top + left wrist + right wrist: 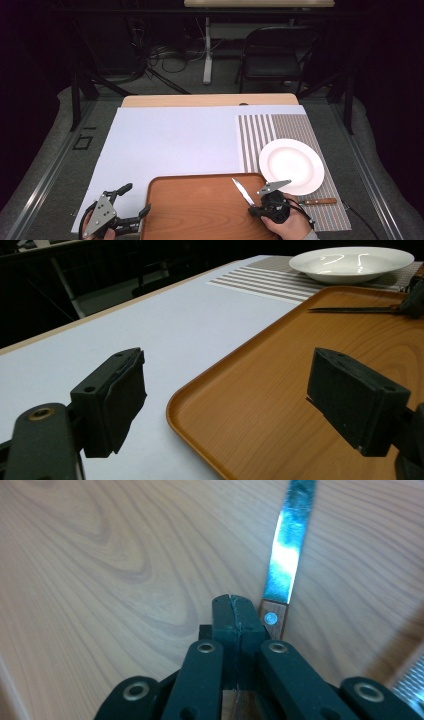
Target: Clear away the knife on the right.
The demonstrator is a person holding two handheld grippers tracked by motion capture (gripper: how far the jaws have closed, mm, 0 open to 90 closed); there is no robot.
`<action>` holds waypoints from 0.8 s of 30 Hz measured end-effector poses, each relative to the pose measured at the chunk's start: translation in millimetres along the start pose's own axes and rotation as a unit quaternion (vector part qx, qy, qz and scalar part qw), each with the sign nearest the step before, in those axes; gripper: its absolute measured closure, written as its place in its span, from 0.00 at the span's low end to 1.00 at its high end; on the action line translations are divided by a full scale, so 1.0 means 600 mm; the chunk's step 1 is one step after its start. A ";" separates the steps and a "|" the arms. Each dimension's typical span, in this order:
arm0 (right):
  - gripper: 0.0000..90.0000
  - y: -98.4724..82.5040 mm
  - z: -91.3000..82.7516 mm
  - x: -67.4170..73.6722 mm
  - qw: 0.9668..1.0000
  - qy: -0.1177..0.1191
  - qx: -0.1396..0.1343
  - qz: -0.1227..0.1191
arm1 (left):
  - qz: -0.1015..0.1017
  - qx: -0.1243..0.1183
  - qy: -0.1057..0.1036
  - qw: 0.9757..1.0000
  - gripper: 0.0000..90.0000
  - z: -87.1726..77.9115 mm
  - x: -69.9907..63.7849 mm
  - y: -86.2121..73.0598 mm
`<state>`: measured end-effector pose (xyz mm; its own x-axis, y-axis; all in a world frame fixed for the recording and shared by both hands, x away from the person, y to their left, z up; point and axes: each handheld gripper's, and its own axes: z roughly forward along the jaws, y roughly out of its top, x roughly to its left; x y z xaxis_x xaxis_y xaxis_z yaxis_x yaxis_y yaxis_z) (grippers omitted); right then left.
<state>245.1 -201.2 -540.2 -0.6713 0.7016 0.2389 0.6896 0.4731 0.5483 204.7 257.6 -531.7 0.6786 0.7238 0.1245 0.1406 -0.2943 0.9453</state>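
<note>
a: right gripper [252, 209]?
b: clenched, pads together, steel knife with wooden handle [280, 595] lying just beside its tips on the brown wooden tray [200, 210].
a: left gripper [136, 202]?
b: released, jaws wide, straddling the tray's edge.

Left hand-held gripper [131, 202]: black jaws, grey triangular plate.
Right hand-held gripper [235, 615]: black, brass-ringed screws, black cable.

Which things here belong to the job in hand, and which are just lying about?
In the job: right gripper, shut, beside the knife; tray under both.
Lying about: plate; striped mat; wooden handle on the mat; chair; left gripper, open.
</note>
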 end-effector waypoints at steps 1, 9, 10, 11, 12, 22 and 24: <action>1.00 -0.001 -0.002 -0.002 1.000 -0.002 0.000 0.002 | 0.000 0.000 0.000 1.000 0.17 0.000 0.000 0.000; 1.00 -0.005 -0.009 -0.007 1.000 -0.004 -0.003 0.009 | -0.001 0.000 0.001 1.000 0.17 0.000 0.000 0.000; 1.00 -0.005 -0.010 -0.007 1.000 -0.007 0.002 0.009 | -0.002 0.000 0.001 1.000 0.17 0.000 0.000 0.000; 1.00 -0.006 -0.011 -0.006 1.000 -0.008 0.004 0.010 | -0.002 -0.001 0.001 1.000 0.17 0.000 0.000 0.000; 1.00 -0.007 -0.010 -0.006 1.000 -0.008 0.000 0.010 | -0.002 -0.001 0.001 1.000 0.17 -0.001 0.000 0.000; 1.00 -0.014 -0.017 -0.010 1.000 -0.019 0.008 0.019 | -0.001 0.000 0.001 1.000 0.17 0.000 0.000 0.000; 1.00 -0.017 -0.014 -0.011 0.999 -0.020 -0.013 0.027 | -0.001 0.000 0.001 1.000 0.17 -0.001 0.000 0.000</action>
<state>240.3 -215.2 -540.9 -0.6216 0.7470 0.2359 0.7169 0.4209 0.5558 204.5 257.9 -531.7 0.6761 0.7264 0.1232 0.1423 -0.2928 0.9455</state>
